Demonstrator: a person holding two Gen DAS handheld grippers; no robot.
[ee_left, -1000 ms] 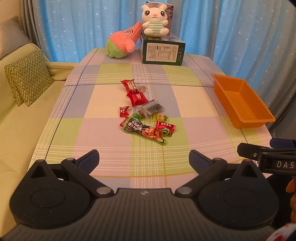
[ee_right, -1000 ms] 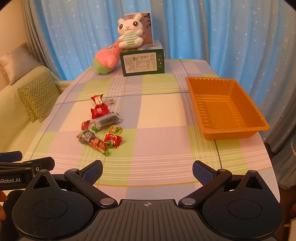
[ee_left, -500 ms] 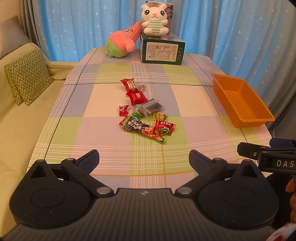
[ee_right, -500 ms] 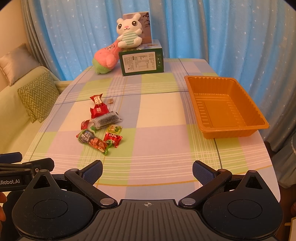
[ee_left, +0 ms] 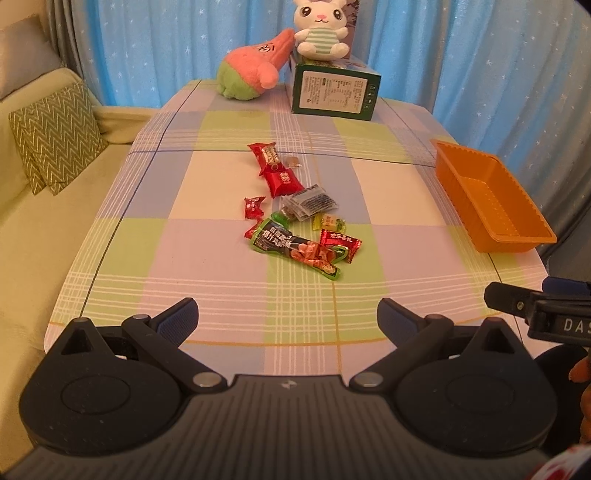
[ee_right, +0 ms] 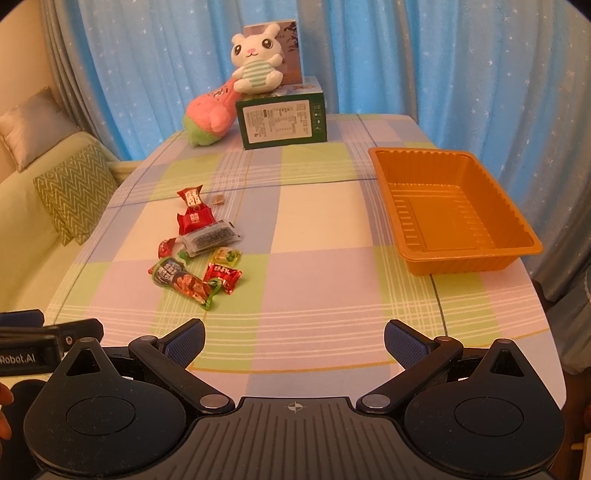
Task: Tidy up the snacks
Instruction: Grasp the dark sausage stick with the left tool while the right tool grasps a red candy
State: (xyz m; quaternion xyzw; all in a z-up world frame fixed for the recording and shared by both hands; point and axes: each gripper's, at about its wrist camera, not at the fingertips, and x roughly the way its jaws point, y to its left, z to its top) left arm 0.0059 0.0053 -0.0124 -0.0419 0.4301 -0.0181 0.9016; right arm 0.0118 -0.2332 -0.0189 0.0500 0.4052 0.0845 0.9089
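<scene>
Several snack packets lie loose in the middle of the checked tablecloth: a long green-and-orange packet (ee_left: 295, 250) (ee_right: 184, 281), small red wrappers (ee_left: 340, 240) (ee_right: 221, 275), a clear packet with dark print (ee_left: 310, 201) (ee_right: 208, 238) and a red pouch (ee_left: 282, 181) (ee_right: 195, 218). An empty orange tray (ee_left: 491, 199) (ee_right: 454, 214) sits at the table's right side. My left gripper (ee_left: 288, 317) hovers open over the near table edge, short of the snacks. My right gripper (ee_right: 294, 341) is open too, at the near edge, between snacks and tray. Neither holds anything.
At the far end stand a green box (ee_left: 334, 92) (ee_right: 282, 120) with a white plush rabbit (ee_left: 321, 29) (ee_right: 256, 61) on top and a pink-green plush (ee_left: 251, 72) (ee_right: 208, 116) beside it. A sofa with a zigzag cushion (ee_left: 55, 134) flanks the left. Blue curtains hang behind.
Both grippers have crept slightly forward and stayed open. The snacks and tray have not moved.
</scene>
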